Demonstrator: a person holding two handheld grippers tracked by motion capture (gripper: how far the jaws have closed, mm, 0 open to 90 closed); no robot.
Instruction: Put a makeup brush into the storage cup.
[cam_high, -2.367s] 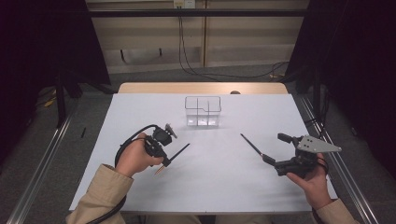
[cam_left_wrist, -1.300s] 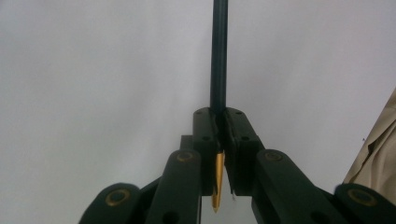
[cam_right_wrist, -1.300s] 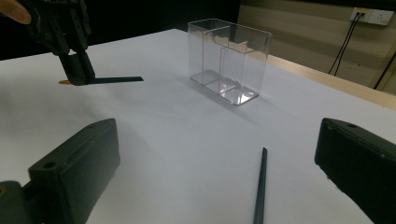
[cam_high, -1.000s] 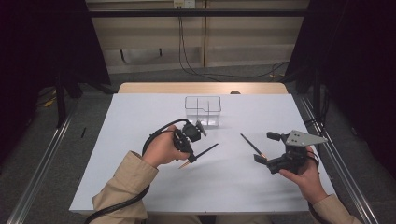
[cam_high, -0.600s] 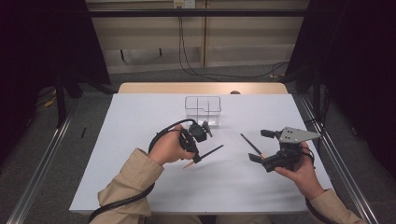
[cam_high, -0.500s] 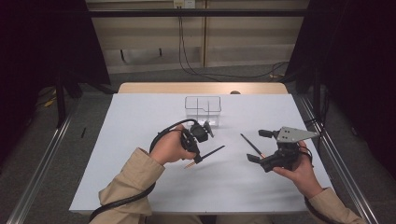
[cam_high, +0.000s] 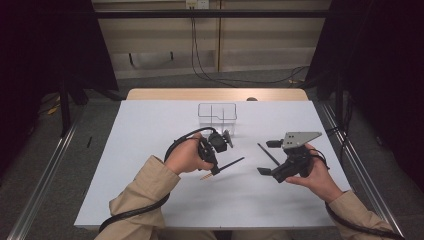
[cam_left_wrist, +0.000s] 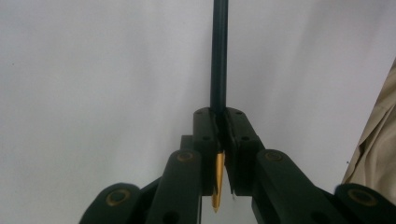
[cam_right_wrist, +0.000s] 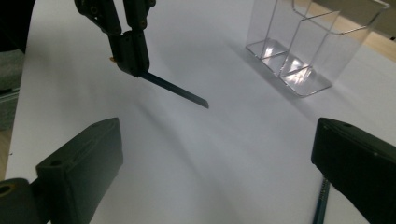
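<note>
Jaws of the left gripper (cam_high: 216, 167) are closed tight on a slim dark-blue pencil with a yellow, wood-coloured tip (cam_left_wrist: 218, 70). In the left gripper view the pads meet around the shaft; the long dark part runs straight out ahead of the jaws, and the pointed yellow end sticks out behind them, between the linkage arms. In the high view the pencil is held clear above the table, slanting up toward the right.

Jaws of the right gripper (cam_high: 267, 158) stand wide apart with nothing between the pads. In the right gripper view a second dark pencil (cam_right_wrist: 321, 205) lies flat on the table just inside the right-hand jaw, not touched by it. In the high view it lies near that gripper's jaws, on their far side.

White matte table (cam_high: 150, 130): smooth sheet surface. Clear plastic holder with two compartments (cam_high: 217, 117) stands upright at the far middle, well apart from both grippers. Jaw pads: black, blocky, matte.
</note>
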